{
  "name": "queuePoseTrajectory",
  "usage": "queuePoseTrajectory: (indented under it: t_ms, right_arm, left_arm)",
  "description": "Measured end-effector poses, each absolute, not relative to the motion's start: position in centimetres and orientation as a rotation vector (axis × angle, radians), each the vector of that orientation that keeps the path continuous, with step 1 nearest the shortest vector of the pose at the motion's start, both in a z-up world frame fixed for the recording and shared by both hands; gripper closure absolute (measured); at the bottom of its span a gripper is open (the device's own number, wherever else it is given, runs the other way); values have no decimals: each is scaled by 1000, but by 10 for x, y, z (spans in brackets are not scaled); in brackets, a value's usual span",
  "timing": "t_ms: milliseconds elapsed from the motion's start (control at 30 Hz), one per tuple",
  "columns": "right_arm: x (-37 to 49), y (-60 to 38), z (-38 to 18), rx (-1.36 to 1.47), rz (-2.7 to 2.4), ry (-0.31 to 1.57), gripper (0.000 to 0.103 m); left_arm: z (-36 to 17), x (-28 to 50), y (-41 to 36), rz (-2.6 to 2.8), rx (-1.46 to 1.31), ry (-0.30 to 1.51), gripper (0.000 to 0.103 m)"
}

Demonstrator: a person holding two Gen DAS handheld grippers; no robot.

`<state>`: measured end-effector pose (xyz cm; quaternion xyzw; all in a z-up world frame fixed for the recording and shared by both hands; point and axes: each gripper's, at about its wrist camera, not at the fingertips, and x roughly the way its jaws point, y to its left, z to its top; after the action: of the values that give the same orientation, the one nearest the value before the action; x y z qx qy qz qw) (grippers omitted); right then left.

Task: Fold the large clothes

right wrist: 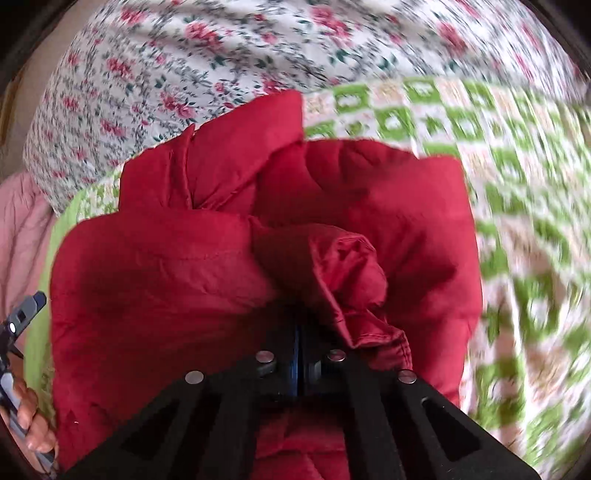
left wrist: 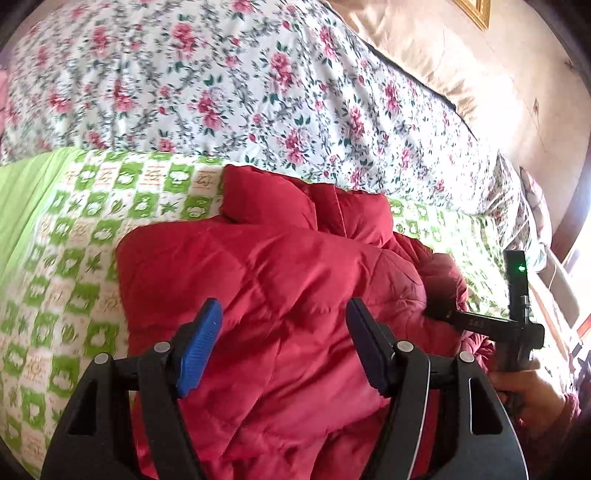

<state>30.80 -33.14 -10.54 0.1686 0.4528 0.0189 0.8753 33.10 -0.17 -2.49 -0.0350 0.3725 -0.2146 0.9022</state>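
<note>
Our left gripper [left wrist: 284, 347] hovers wide open over the jacket [left wrist: 280, 280] on the bed [left wrist: 74, 240], holding nothing; our right gripper [right wrist: 301, 347] is clamped on its sleeve. Puffy fabric could spring back and undo the fold.

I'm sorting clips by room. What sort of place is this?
Most likely a bedroom. A red padded jacket lies on a green-checked sheet, beside a rose-print quilt spread like bedding. A beige wall with a gilt frame corner stands behind.
</note>
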Motion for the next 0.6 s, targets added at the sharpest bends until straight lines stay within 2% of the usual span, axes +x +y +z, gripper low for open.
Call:
queuePoseTrajectory:
  t_ms: [100,167,367,433,467,533,600]
  right_arm:
    - [302,-341,-106,420,46,947,103]
    - [293,-348,-107,447,48,941,103]
    - [279,-375,-113,553,43,939,103]
    - [273,-368,-96,515,11,928,102]
    - [271,-363,-86,485,13,906,92]
    - [264,-346,-61,388,29,828,87]
    - [266,-332,-47,294,44,786,74]
  left_arm:
    - [-63,360,-15,-366,49,912,35]
    - [-82,365,-14,-373,76,936,34]
    - [-87,362,-18,-368,114,936,33]
    - [-88,363,-18,-362,113,936,33]
    - [-88,363,-18,-361,112,935,33]
    - [-89,363,-19,-358,114,929,33]
    - [-88,363,-20,-357,117,927,33]
